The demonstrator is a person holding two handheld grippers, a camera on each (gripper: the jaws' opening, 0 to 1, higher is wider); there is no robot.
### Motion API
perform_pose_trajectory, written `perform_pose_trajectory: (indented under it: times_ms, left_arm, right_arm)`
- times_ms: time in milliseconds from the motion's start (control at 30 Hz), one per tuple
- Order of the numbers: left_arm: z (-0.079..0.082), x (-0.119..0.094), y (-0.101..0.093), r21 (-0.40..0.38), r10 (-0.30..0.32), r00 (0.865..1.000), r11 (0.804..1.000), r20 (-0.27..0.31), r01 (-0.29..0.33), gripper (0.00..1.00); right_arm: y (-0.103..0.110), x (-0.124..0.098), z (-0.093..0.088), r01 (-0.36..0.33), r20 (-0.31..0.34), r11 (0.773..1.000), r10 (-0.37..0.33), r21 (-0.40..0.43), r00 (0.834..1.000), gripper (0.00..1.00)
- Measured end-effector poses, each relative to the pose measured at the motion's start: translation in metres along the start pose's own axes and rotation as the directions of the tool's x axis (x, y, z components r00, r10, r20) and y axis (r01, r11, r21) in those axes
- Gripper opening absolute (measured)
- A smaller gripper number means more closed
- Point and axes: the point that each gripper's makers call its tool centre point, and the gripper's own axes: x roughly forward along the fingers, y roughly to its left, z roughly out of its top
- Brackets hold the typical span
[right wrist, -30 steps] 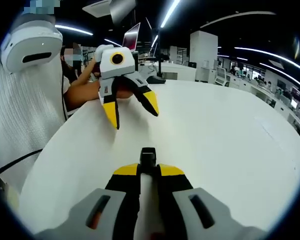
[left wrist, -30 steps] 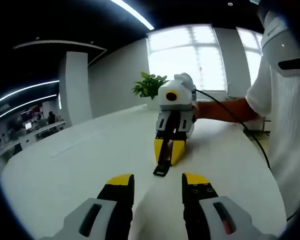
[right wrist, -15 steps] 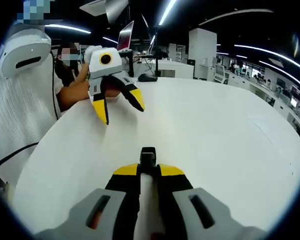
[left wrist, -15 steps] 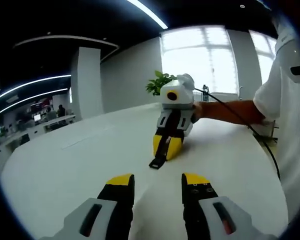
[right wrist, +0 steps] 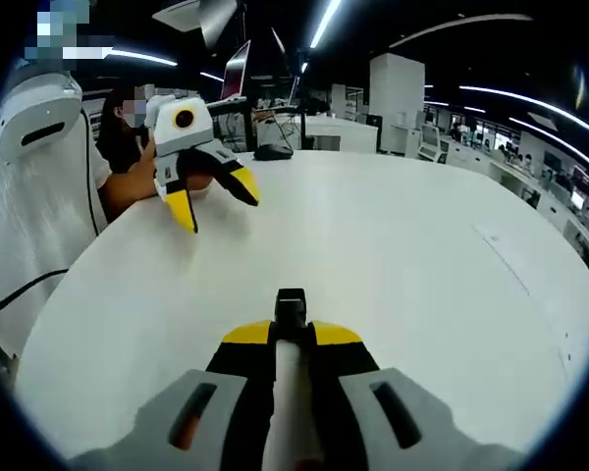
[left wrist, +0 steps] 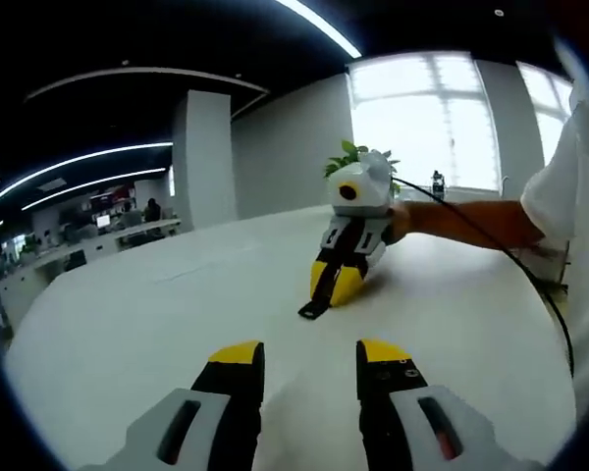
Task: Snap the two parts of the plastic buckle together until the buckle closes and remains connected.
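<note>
Left gripper view, lower centre: left tool [left wrist: 310,355], yellow-tipped jaws standing apart with nothing between them, above the white surface [left wrist: 157,324].
Left gripper view, centre: right tool [left wrist: 335,285], jaws together and clamped on a black buckle part [left wrist: 319,292] whose end juts toward the lower left, close over the surface.
Left gripper view, upper centre: green plant [left wrist: 358,157] behind the right tool, before bright windows.
Left gripper view, right: a bare forearm [left wrist: 461,221] reaching in to the right tool, a black cable [left wrist: 515,260] running along it.
Right gripper view, upper left: left tool [right wrist: 214,196], jaws spread, held by a hand above the surface.
Right gripper view, lower centre: right tool [right wrist: 291,334], jaws closed on the buckle part [right wrist: 291,306], black tip showing between the yellow tips.
</note>
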Motion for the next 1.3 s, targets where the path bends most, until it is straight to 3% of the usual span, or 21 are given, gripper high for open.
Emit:
perform_pose_trajectory:
  times_ms: [633, 1067, 1300]
  left_arm:
    - [0.003, -0.005, 0.009, -0.023, 0.029, 0.999, 0.999, 0.014, -0.029, 0.37]
    - [0.002, -0.006, 0.013, -0.031, 0.054, 0.998, 0.998, 0.010, -0.054, 0.37]
    - [0.003, -0.007, 0.017, -0.032, 0.067, 0.998, 0.997, 0.010, -0.066, 0.36]
  right_arm:
    - [-0.036, -0.002, -0.001, 0.000, -0.008, 1.000, 0.000, 0.010, 1.000, 0.12]
    - [-0.076, 0.007, -0.001, 0.002, 0.002, 1.000, -0.002, 0.019, 1.000, 0.12]
    - [-0.077, 0.005, 0.000, -0.007, 0.002, 1.000, 0.007, 0.019, 1.000, 0.12]
